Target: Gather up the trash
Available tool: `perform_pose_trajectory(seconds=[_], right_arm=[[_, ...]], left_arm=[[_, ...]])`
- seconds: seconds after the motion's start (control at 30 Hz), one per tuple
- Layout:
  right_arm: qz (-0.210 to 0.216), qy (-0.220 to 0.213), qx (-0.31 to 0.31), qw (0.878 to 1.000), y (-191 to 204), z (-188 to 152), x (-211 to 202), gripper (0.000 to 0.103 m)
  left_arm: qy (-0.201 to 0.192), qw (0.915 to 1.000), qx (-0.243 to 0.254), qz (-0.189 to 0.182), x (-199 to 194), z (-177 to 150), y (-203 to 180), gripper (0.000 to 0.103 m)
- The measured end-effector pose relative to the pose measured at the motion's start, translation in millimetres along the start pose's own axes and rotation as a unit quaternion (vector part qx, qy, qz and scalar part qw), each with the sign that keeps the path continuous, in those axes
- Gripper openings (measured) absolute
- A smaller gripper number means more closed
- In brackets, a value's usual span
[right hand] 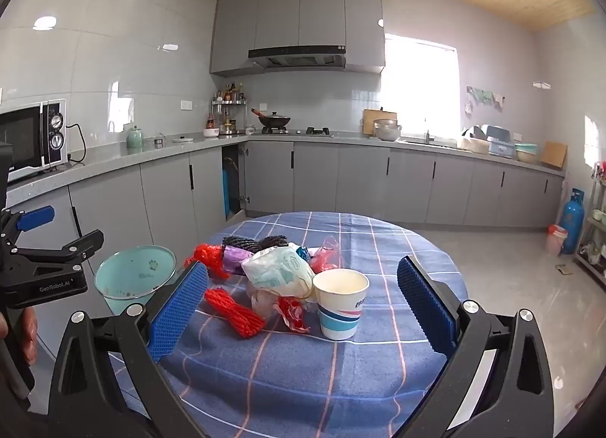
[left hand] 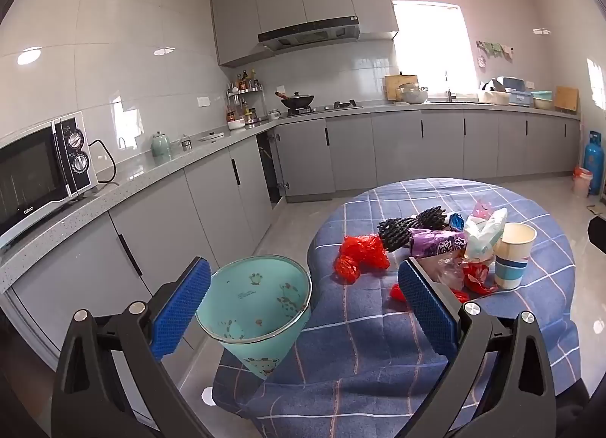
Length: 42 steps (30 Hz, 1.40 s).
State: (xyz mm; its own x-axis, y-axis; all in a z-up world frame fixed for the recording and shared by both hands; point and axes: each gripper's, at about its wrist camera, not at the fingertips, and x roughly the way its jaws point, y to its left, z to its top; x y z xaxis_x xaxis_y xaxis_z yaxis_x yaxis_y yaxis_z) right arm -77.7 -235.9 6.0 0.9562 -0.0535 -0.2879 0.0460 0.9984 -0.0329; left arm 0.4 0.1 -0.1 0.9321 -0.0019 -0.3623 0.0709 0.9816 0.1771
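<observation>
A round table [right hand: 341, 370] covered with a blue checked cloth is seen ahead of both tongs, in a kitchen lined with grey cupboards [right hand: 363, 180]. A teal bin [left hand: 261, 305] is stood on the floor beside the table's left edge; in the left wrist view it is framed just ahead of the left tongs [left hand: 303, 309], nearer the left pad. The left tongs are spread wide and nothing is held. The right tongs [right hand: 301, 309] are likewise spread wide and empty.

The trash is heaped on the cloth ahead of the right tongs, between the lines of the two pads but untouched. A crumpled white bag [right hand: 280, 271] is piled at the middle of the heap. A paper cup [right hand: 341, 303] is stood upright just right of it, nearest the right tongs. A red net sleeve [right hand: 235, 311] is laid close to the left pad. A black net sleeve [left hand: 409, 226] is laid at the far side.
</observation>
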Motion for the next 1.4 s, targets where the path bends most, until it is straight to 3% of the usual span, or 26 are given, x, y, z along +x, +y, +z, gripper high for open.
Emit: perform_pose_trajectory(seconds=[1.4], right_arm=[[-0.009, 0.011, 0.016, 1.000, -7, -4, 8, 0.098]], left_arm=[[-0.006, 1.0000, -0.005, 0.004, -1, 1, 5, 0.098]])
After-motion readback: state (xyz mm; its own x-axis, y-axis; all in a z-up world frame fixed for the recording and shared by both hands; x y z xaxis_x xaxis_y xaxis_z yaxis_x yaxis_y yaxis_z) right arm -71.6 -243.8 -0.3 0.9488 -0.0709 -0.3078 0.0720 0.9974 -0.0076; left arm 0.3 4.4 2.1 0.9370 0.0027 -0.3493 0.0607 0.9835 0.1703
